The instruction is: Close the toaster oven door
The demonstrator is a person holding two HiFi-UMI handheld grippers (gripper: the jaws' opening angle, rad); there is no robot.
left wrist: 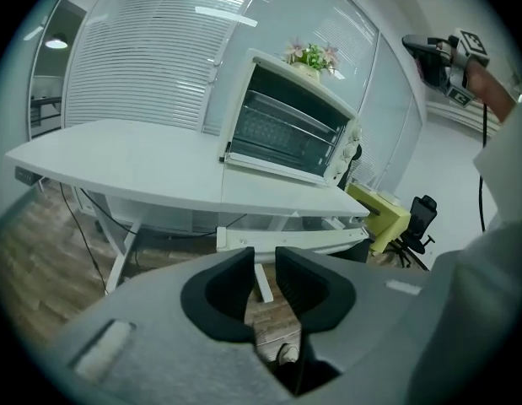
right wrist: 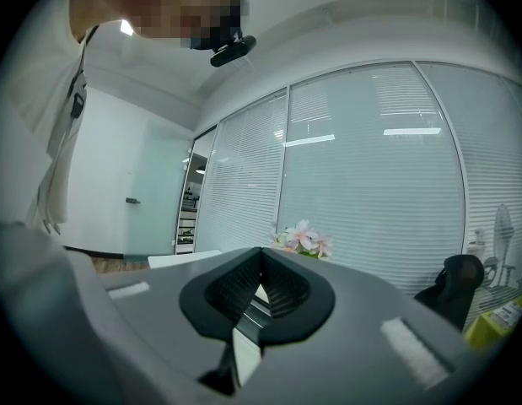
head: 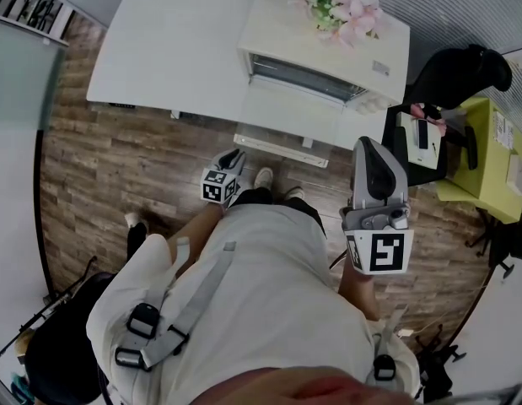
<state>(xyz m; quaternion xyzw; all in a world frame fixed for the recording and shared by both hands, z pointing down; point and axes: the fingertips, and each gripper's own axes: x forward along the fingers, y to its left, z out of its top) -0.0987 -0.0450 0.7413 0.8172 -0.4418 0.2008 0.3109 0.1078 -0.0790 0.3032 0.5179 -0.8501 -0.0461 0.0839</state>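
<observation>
A white toaster oven (head: 328,45) stands on the white table (head: 159,49), its door (head: 290,112) folded down flat and its handle bar (head: 280,150) at the front edge. My left gripper (head: 235,155) hangs low, just short of that handle. In the left gripper view the jaws (left wrist: 265,258) stand a little apart with nothing between them, and the handle (left wrist: 286,239) lies just beyond the tips under the open oven (left wrist: 290,125). My right gripper (head: 368,144) is raised high at the right, away from the oven. Its jaws (right wrist: 261,256) are shut and hold nothing.
A pot of pink flowers (head: 341,2) sits on top of the oven. To the right stand a black office chair (head: 459,70) and a yellow cabinet (head: 488,159). The person's feet (head: 273,184) are on the wood floor right before the table.
</observation>
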